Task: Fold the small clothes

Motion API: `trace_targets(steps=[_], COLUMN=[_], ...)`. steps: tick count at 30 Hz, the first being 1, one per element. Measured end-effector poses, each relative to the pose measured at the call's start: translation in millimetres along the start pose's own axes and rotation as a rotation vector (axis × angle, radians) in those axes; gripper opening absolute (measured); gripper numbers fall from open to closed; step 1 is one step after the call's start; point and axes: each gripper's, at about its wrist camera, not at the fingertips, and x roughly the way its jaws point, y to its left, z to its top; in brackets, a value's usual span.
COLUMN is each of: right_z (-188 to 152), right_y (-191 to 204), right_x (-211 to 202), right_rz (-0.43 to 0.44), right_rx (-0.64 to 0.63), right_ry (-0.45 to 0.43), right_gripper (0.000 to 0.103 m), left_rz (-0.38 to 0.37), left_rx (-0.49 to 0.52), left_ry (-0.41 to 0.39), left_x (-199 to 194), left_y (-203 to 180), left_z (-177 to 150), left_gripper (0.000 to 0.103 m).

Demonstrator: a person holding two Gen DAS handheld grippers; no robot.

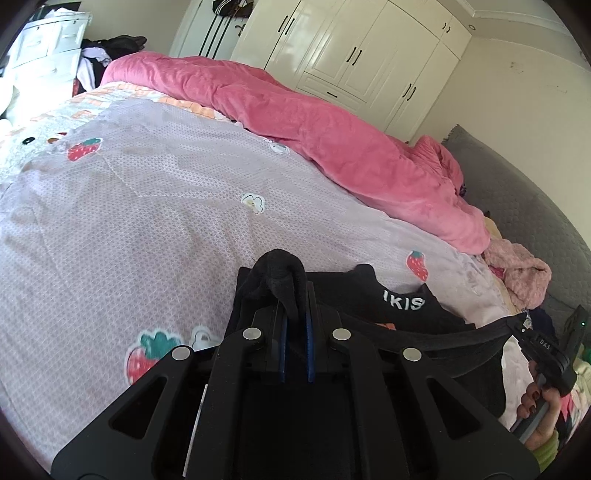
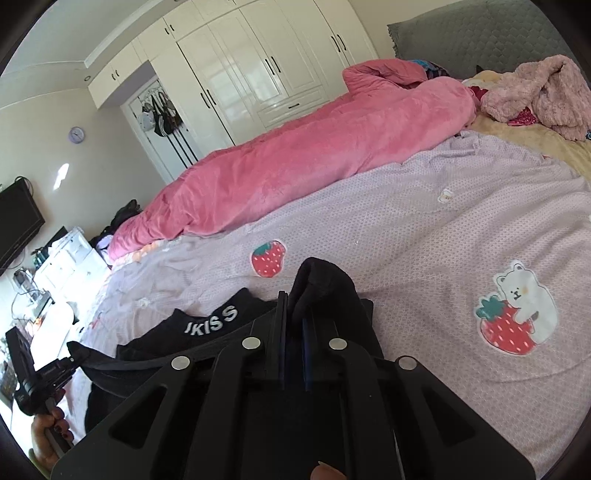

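Observation:
A small black garment (image 1: 402, 301) with white lettering on its waistband lies on the lilac bedspread (image 1: 147, 206). My left gripper (image 1: 293, 295) is shut on a bunched black corner of it, which pokes up between the blue pads. In the right wrist view the same black garment (image 2: 207, 325) shows its lettered band at the left, and my right gripper (image 2: 293, 310) is shut on another raised fold of it. A taut black edge of the cloth stretches between the two grippers. The right gripper (image 1: 517, 325) also shows at the far right of the left wrist view, and the left gripper (image 2: 74, 352) at the far left of the right wrist view.
A rolled pink duvet (image 1: 332, 125) lies along the far side of the bed. A fluffy pink garment (image 2: 535, 92) sits near the grey headboard (image 2: 480, 33). White wardrobes (image 2: 258, 62) line the far wall. A hand (image 1: 539, 410) holds the other gripper's handle.

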Motion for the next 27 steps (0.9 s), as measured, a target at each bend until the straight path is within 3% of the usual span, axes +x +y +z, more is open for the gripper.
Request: trace_targets(steps=[7,11,13,15,20,23,27], right_z=[-14.5,-15.1,-13.9,-12.0,-10.5,-11.6,-12.3], right_y=[-13.6,-19.5,-21.9,-24.8,-29.8,-29.3,-25.6], right_x=[32.3,32.0,27.5,21.3,14.7,12.8,13.8], right_rz=[-0.051,-0.043,-0.033,-0.041,-0.073,-0.117,-0.193], right_rx=[0.031,0.055,0.065,0.073,0.078,0.051,-0.016], right_ry=[0.052,0.044,0.028,0.002,-0.015,-0.014,-0.007], right_gripper=[0.007,0.018,0.024,0.039,0.041,0.046,0.048], left_rz=[-0.004,-0.034,-0.059,-0.055,0.008,0.061,0.078], left_rx=[-0.01,-0.036,-0.046,-0.033,0.023,0.032,0.023], left_ry=[-0.009,-0.025,-0.041,-0.06,-0.13,-0.111,-0.021], left_x=[19.1,13.6,6.7,1.0,-18.5,-17.1,-1.2], left_y=[5.9,7.7,5.9,2.6,-2.1,1.7,11.6], left_z=[-9.1,-7.9,-7.4,-6.6,-2.1,-1.8,-7.7], left_gripper=[0.006,0.014,0.027,0.033,0.04,0.044,0.049])
